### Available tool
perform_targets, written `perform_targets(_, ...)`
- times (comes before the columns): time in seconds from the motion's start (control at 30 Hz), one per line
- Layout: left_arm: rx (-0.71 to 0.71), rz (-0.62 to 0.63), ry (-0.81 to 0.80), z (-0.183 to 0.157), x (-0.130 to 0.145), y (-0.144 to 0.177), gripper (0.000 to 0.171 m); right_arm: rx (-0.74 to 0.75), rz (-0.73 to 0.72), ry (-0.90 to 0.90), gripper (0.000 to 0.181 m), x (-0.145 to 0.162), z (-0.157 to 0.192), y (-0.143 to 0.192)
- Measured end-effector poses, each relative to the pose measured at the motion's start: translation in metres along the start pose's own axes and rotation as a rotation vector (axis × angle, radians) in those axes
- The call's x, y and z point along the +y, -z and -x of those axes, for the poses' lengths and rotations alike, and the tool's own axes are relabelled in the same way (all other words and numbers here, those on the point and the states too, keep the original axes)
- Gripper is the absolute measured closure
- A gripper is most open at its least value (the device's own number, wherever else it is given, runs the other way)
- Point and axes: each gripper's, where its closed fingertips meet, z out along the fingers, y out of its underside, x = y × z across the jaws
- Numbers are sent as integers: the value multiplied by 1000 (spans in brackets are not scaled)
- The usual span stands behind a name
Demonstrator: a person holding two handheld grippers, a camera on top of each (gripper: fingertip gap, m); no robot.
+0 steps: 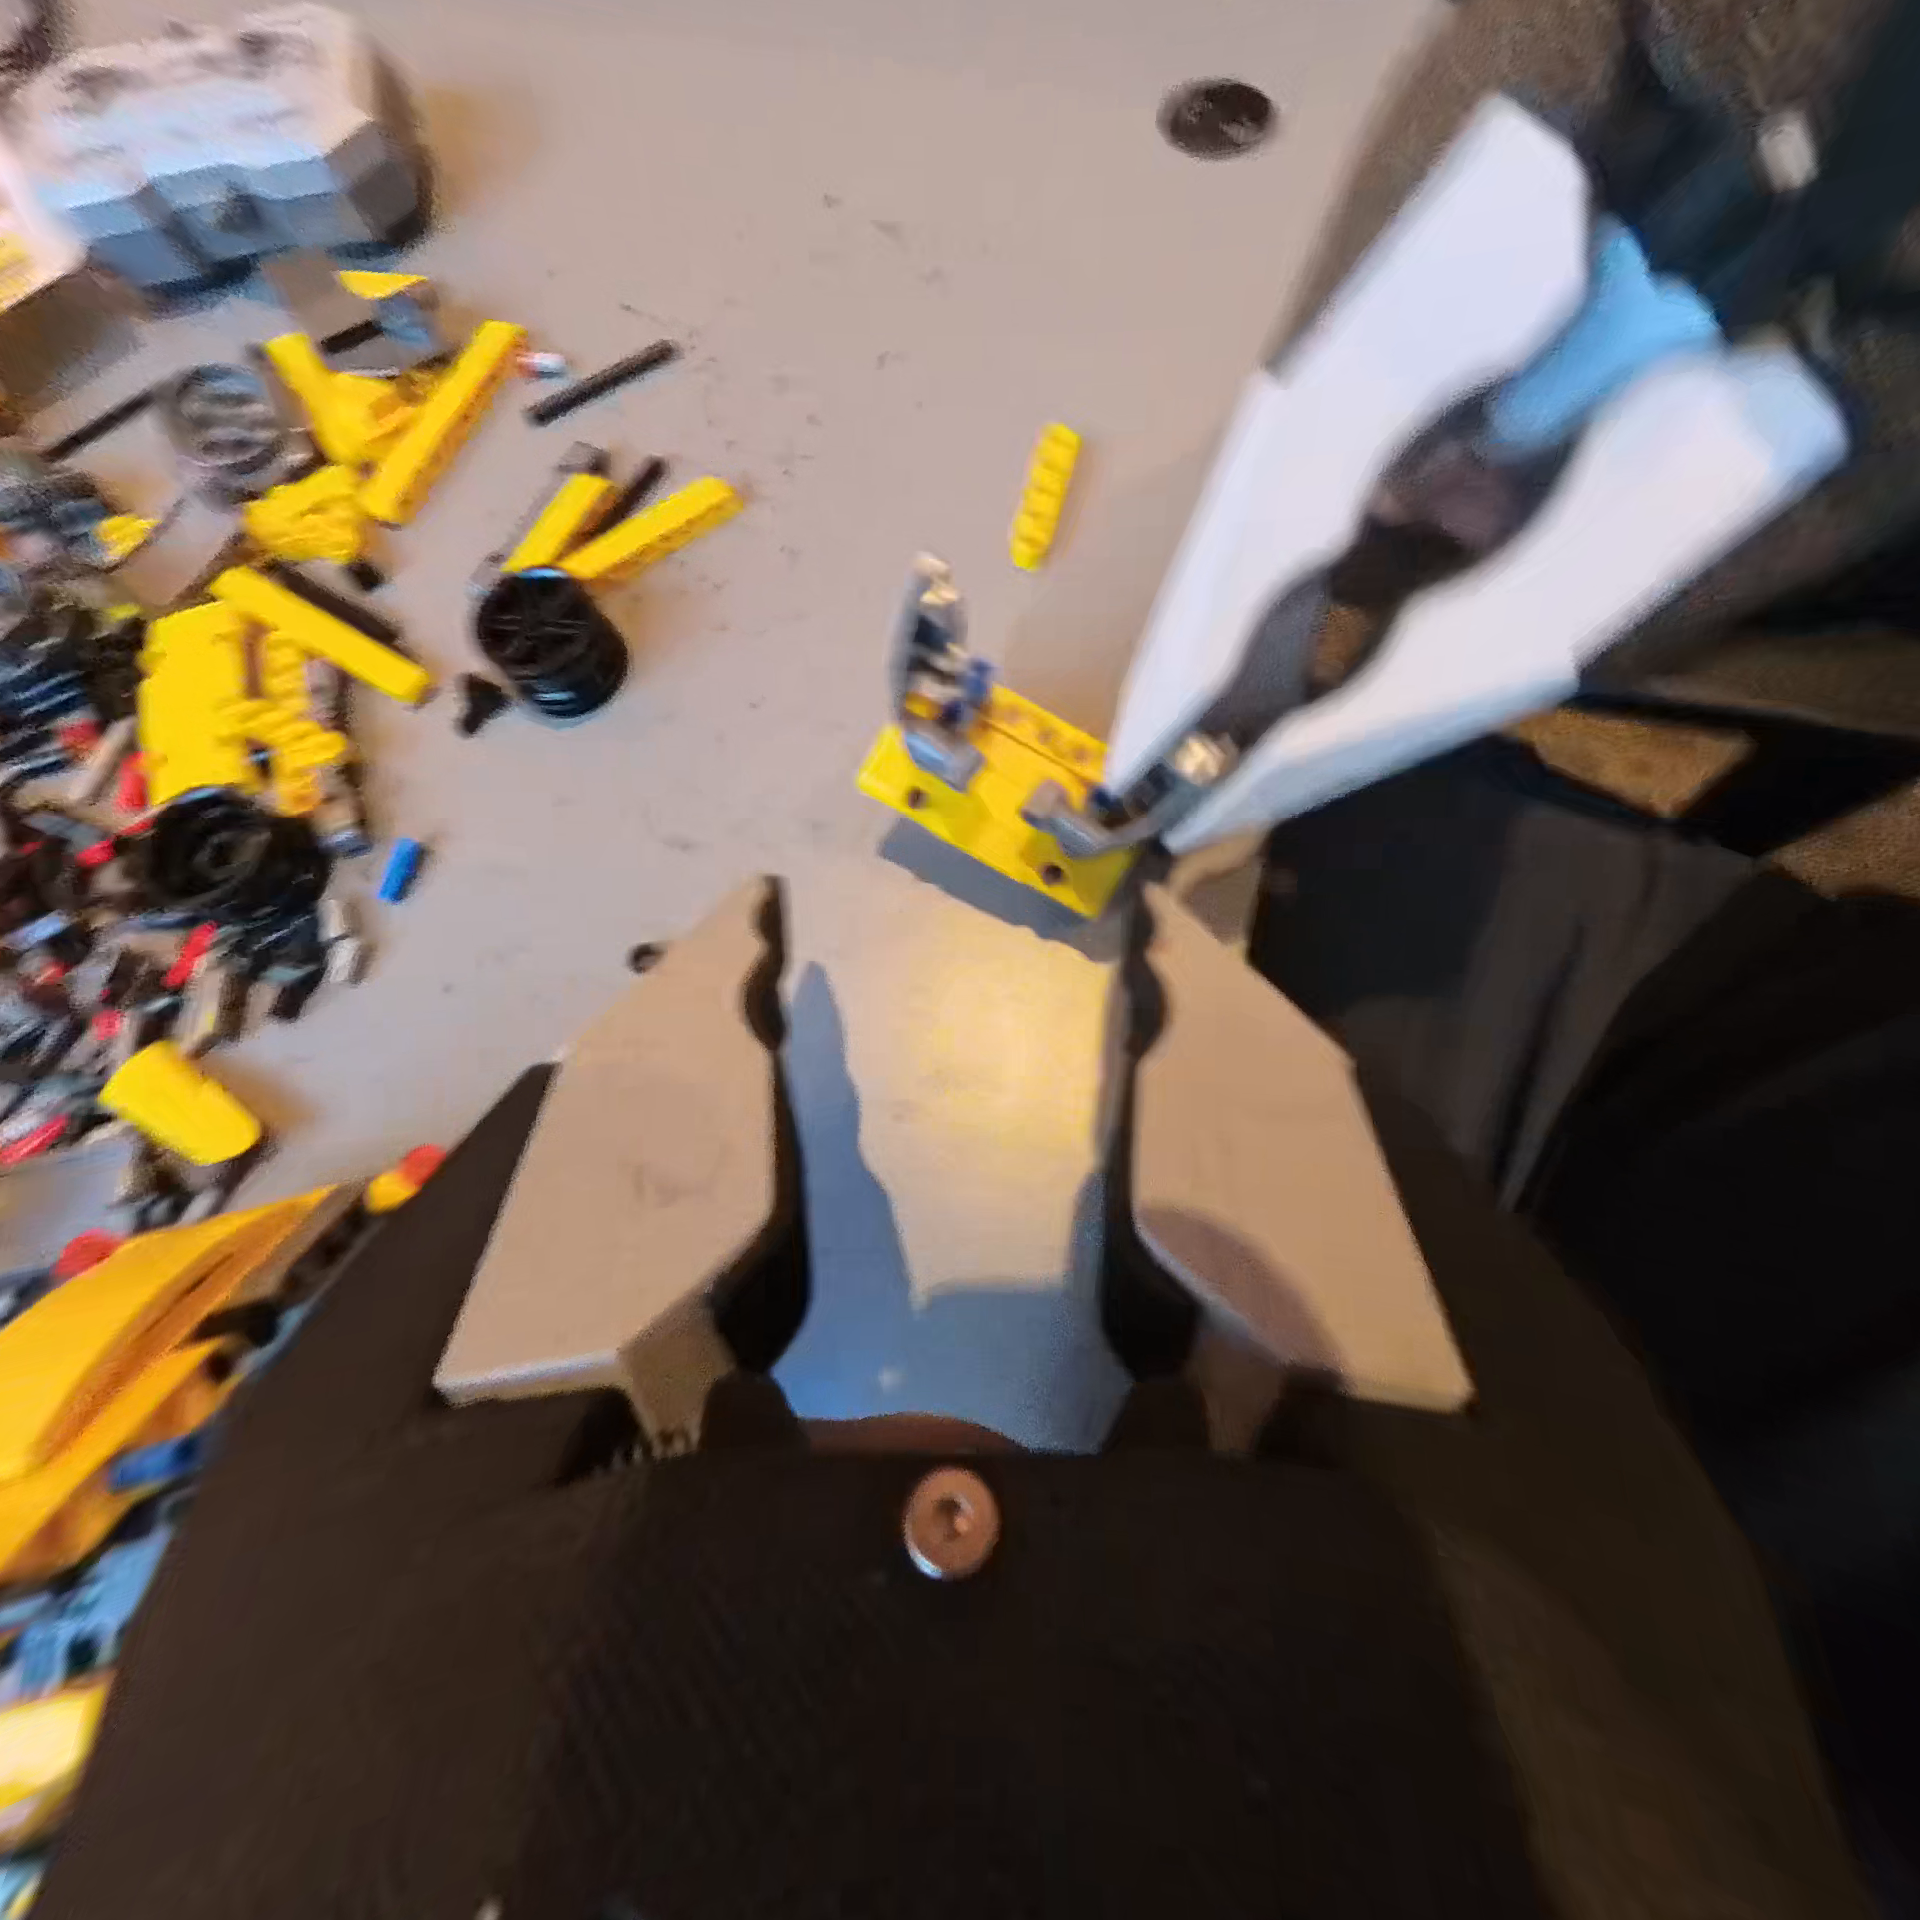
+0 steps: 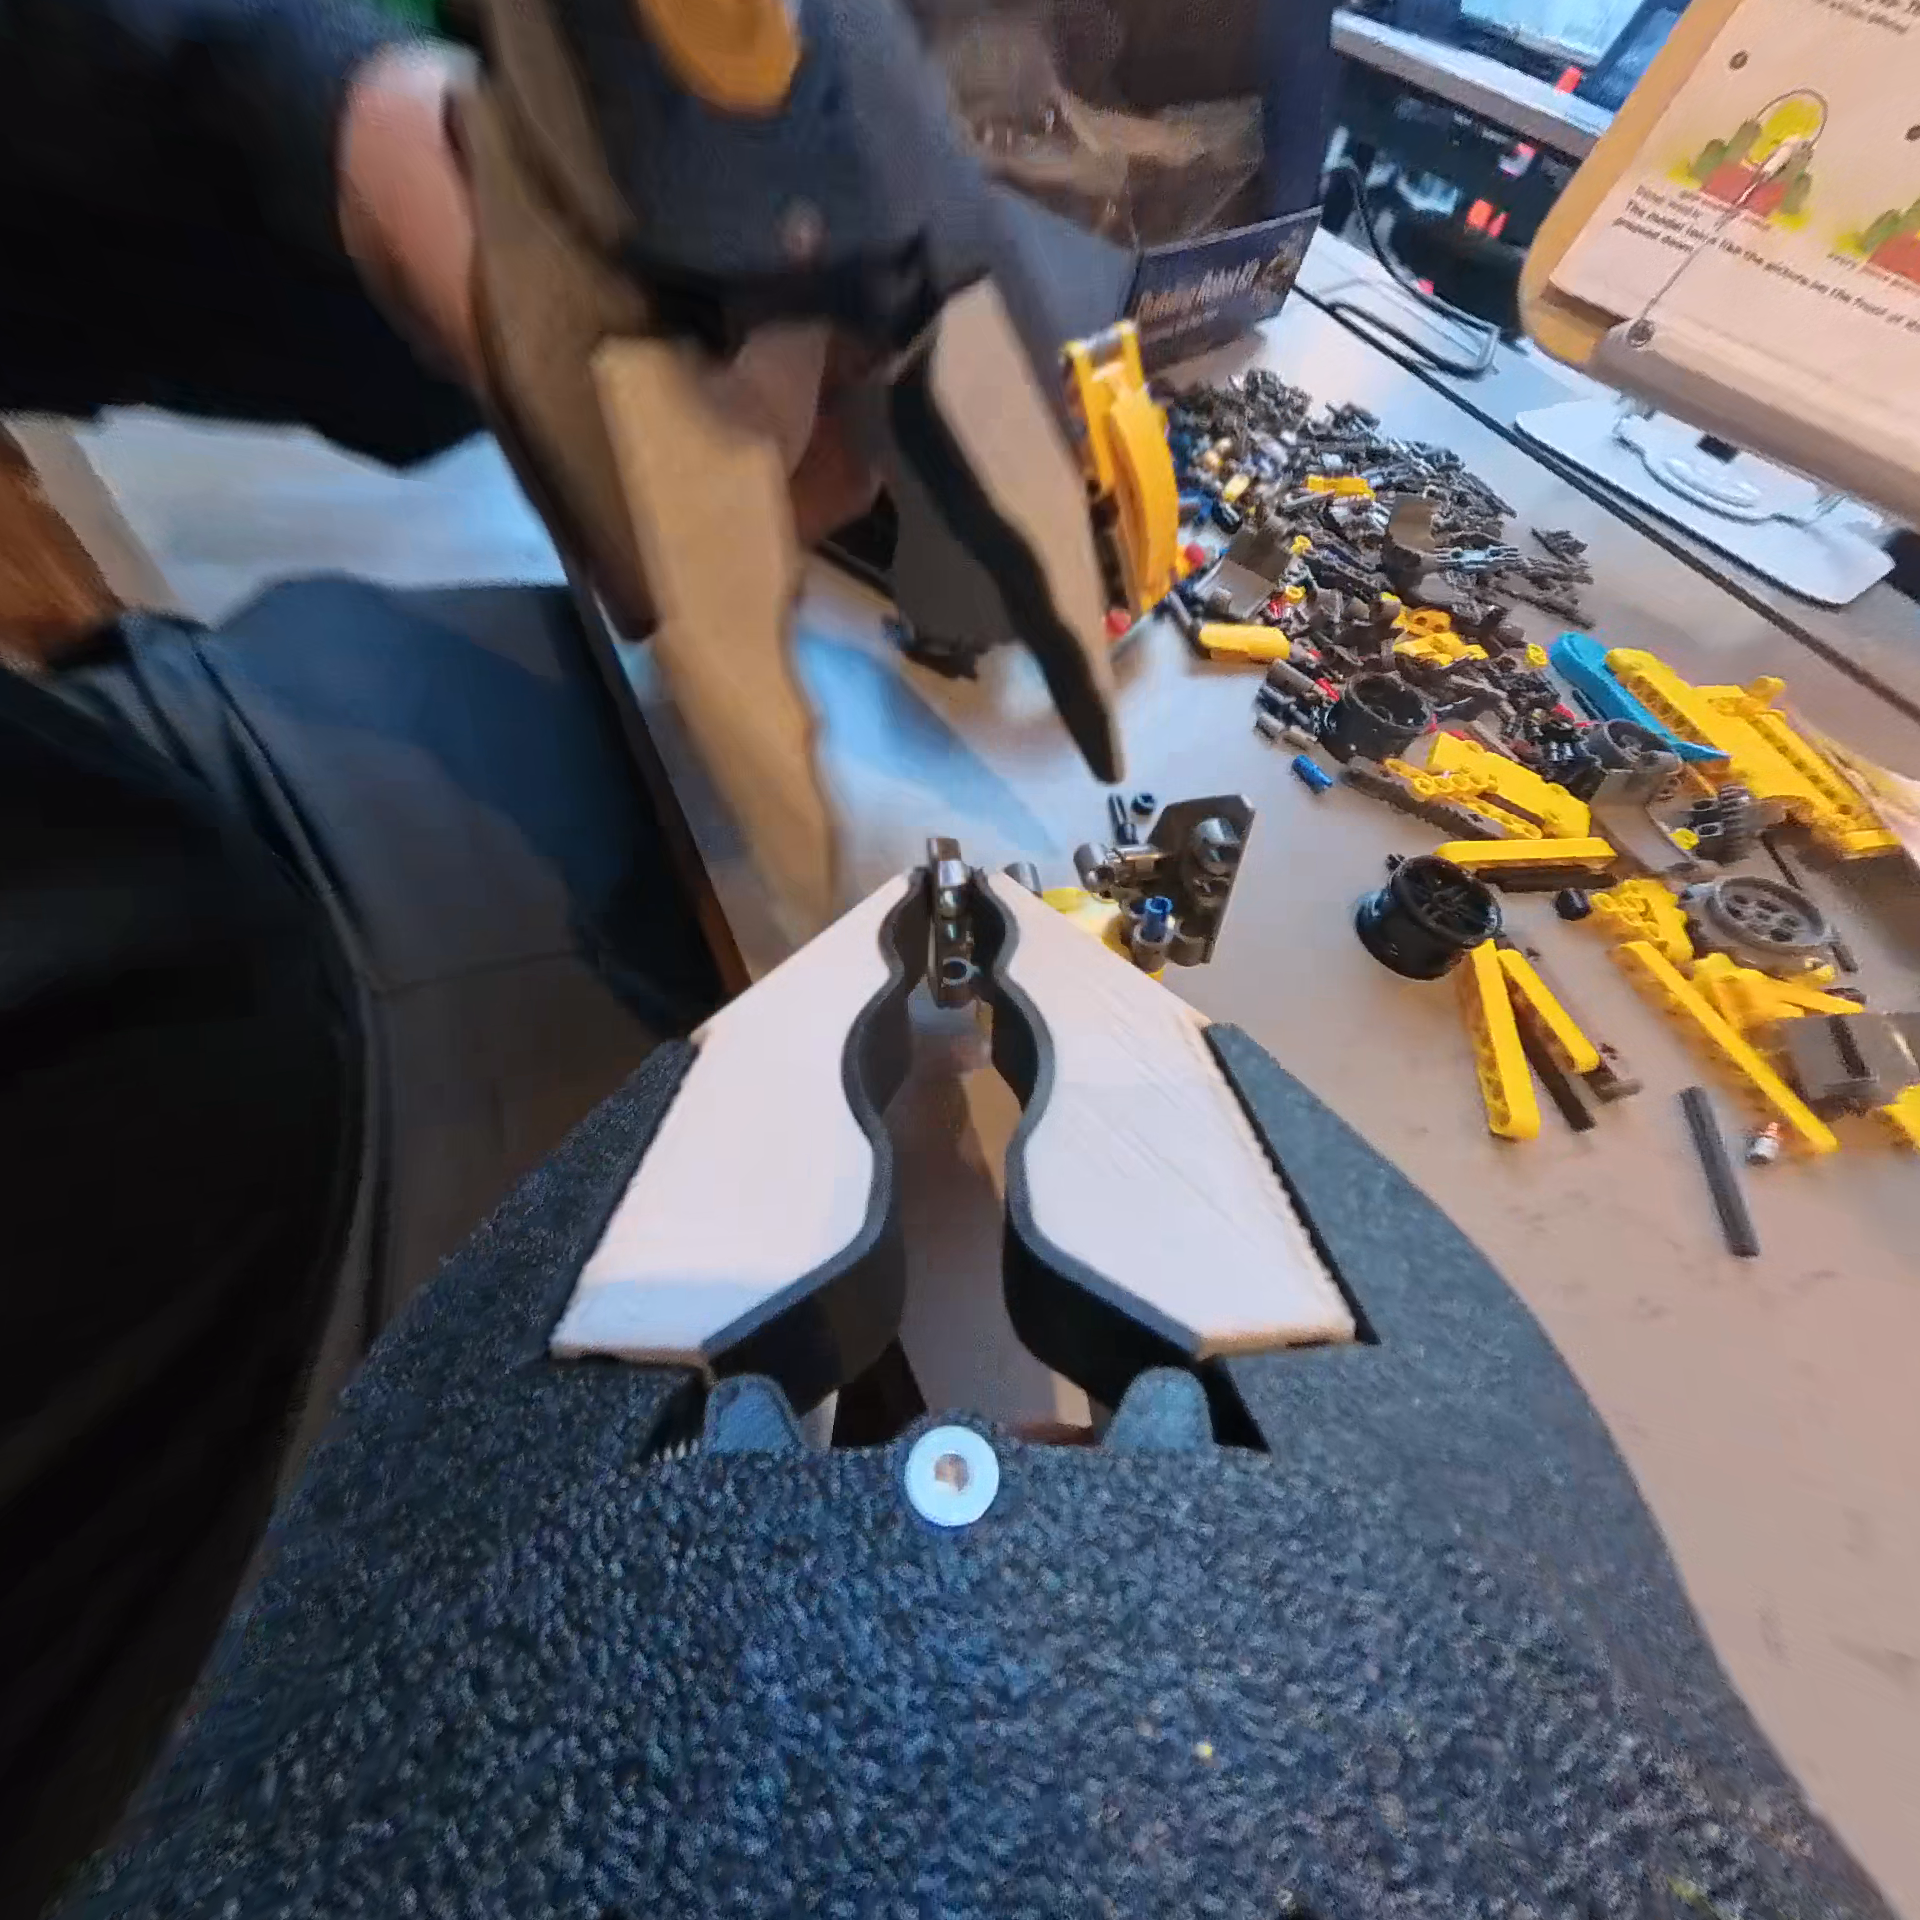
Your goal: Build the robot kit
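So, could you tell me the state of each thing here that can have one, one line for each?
Left gripper: open, empty, above the table.
Right gripper: shut on small grey piece.
Yellow assembly: lying on the table, grey bracket upright on it.
Black wheel: loose, on its side.
Pile of loose parts: scattered, unassembled.
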Motion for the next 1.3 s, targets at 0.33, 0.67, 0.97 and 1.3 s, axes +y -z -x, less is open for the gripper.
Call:
perform_targets(0.33, 149, -248, -82, -31, -23, -2, 86, -255, -356, -282, 175, -49, 6, 32)
perform_targets(0.67, -76, -150, -209, -6, -13, -2, 106, -192, -75, -304, 165, -11, -4, 16)
perform_targets(0.97, -446, -30, -572, 7, -5, -2, 106, -196, 105, -510, 169, -2, 2, -9)
perform_targets(1.3, -519, 15, -562, 12, 3, -5, 106, -90, 57, -517, 172, -2, 1, -17)
